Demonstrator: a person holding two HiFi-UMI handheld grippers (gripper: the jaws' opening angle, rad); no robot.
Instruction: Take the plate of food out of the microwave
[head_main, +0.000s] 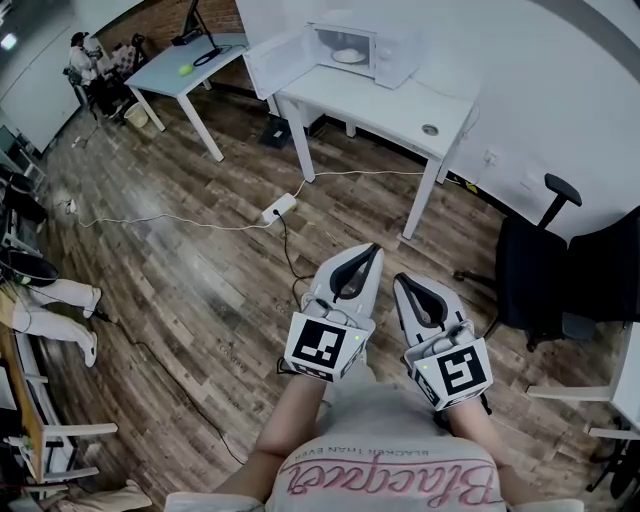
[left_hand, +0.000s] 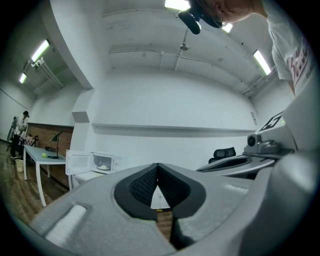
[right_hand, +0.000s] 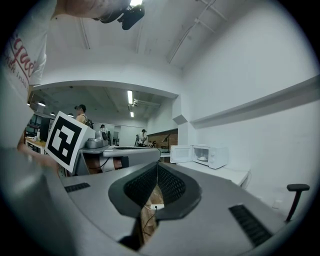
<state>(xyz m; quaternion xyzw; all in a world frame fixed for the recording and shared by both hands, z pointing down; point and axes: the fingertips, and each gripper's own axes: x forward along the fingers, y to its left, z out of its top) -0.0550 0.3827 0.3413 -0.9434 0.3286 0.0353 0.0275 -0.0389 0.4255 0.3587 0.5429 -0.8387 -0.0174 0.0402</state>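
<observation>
Wood-plank floor (head_main: 190, 270), dull sheen. Smooth matt white table (head_main: 385, 112). Matt grey plastic on left gripper (head_main: 374, 249) and right gripper (head_main: 399, 281); ribbed black pads (left_hand: 142, 185).

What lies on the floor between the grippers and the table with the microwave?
In the head view, only wood floor crossed by a white power strip and its cables lies before the table.

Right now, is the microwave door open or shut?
Open: the door swings out leftward, and the plate shows inside the microwave.

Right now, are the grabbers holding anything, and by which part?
Nothing is held. The left gripper and right gripper are both shut and empty; the plate of food sits in the open microwave.
</observation>
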